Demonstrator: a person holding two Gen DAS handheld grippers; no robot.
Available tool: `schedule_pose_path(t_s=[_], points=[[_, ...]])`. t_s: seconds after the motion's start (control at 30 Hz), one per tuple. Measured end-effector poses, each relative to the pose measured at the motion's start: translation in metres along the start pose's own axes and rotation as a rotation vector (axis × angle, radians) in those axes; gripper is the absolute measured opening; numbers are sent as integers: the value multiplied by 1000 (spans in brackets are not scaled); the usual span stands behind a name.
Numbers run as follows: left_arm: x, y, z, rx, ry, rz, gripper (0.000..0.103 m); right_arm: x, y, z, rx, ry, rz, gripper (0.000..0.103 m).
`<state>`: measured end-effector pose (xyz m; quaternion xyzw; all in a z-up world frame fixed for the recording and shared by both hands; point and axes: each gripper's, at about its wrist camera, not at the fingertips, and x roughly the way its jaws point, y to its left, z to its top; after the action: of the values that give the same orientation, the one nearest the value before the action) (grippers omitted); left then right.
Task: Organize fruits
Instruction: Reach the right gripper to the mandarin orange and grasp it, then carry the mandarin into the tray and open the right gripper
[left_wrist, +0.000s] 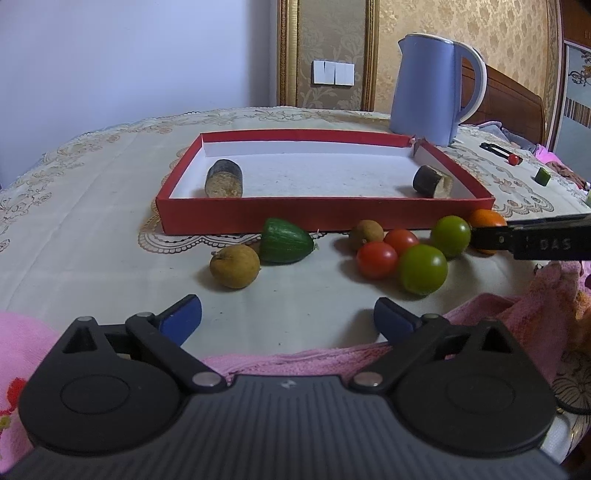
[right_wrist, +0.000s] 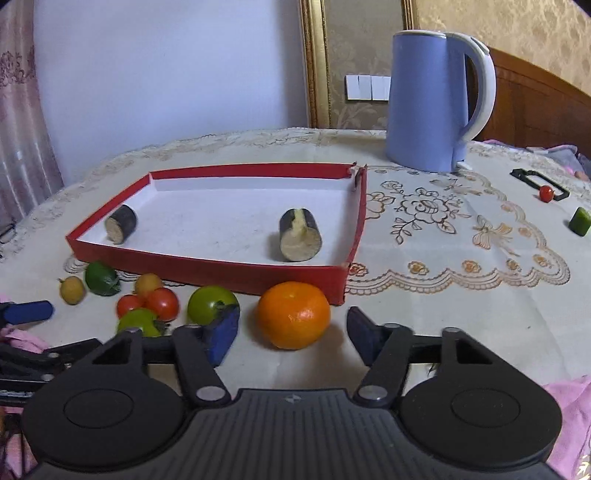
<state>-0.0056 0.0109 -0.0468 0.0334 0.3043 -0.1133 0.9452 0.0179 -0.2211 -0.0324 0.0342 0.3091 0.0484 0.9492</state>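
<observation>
A red tray (left_wrist: 325, 220) (right_wrist: 207, 266) with a white floor holds two dark cut stalk pieces (left_wrist: 224, 178) (right_wrist: 300, 236). In front of it lie two brown longans (left_wrist: 235, 266), a green cucumber end (left_wrist: 285, 240), two red tomatoes (left_wrist: 376, 259), two green tomatoes (left_wrist: 423, 269) and an orange (right_wrist: 293, 314). My right gripper (right_wrist: 291, 332) is open with the orange between its blue fingers, not touching. My left gripper (left_wrist: 288, 317) is open and empty, short of the fruits. The right gripper's finger (left_wrist: 532, 240) shows by the orange (left_wrist: 487, 218) in the left wrist view.
A blue kettle (left_wrist: 428, 88) (right_wrist: 428, 99) stands behind the tray's right corner. A small red ball (right_wrist: 546, 192), a black frame (right_wrist: 535, 177) and a green piece (right_wrist: 580, 220) lie at far right. Pink cloth (left_wrist: 517, 314) covers the near table edge.
</observation>
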Motion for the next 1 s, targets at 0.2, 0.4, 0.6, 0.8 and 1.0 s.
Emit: schedule_pose_path(t_s=[0.2,0.4,0.6,0.8,1.0], points=[[0,0,1,0,2,-4,101,2,-7,-5,31,2,32,43],[0,-1,1,-2,1,-6,101,-8,-7,-6,41,-25,45,43],[0,0,0,-8,-2,-11,101,-27,-1,8,10,-103,54,43],[-1,1,0,-12,-3,-16,102,-20,8,23,-27,-107,53,43],[-1,2,0,-20,-5,-22,102,8,29,43,-87,-87,61,43]])
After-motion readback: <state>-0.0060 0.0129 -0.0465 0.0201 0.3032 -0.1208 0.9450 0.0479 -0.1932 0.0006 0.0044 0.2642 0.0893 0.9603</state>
